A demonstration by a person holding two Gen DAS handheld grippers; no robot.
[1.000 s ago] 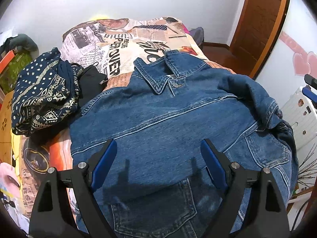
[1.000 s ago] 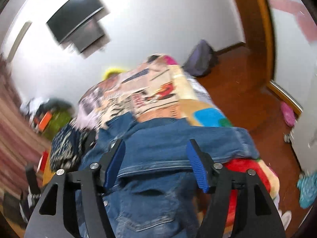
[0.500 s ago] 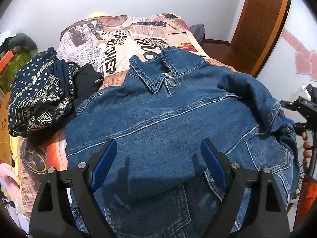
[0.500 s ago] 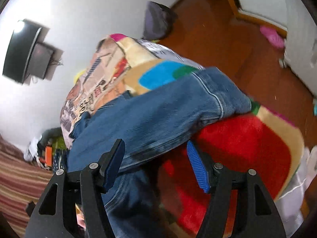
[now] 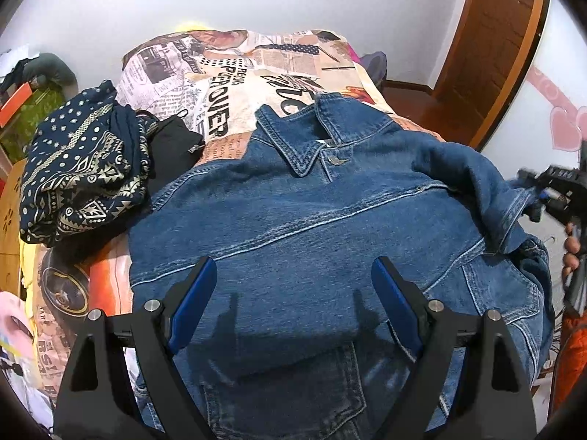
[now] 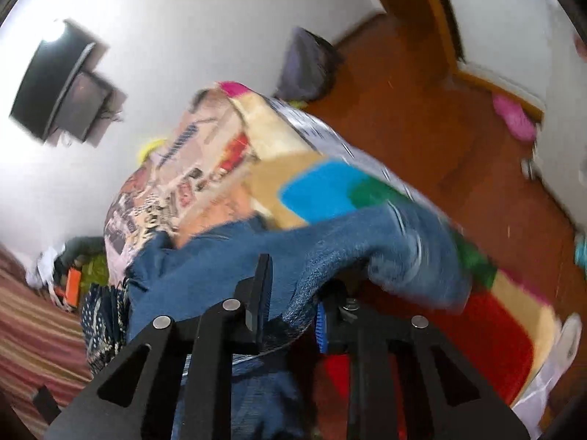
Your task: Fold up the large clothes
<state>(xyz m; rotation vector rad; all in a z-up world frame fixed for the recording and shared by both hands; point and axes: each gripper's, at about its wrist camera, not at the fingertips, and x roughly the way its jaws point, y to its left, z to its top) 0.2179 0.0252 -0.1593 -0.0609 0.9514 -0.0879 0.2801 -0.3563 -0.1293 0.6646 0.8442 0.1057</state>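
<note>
Right gripper [image 6: 293,304], open a moment ago, now pinches the jacket [image 5: 312,220] sleeve [image 6: 367,245]; left gripper [image 5: 293,300] hovers open above the jacket: sleeve fold begins

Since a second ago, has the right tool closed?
Yes. The right tool, open before, is now shut on the jacket sleeve at the bed's edge.

a home bedroom is shown: a bed [image 5: 234,84] under a printed blanket, a wooden door [image 5: 491,47], a wall-mounted tv [image 6: 55,84].
</note>
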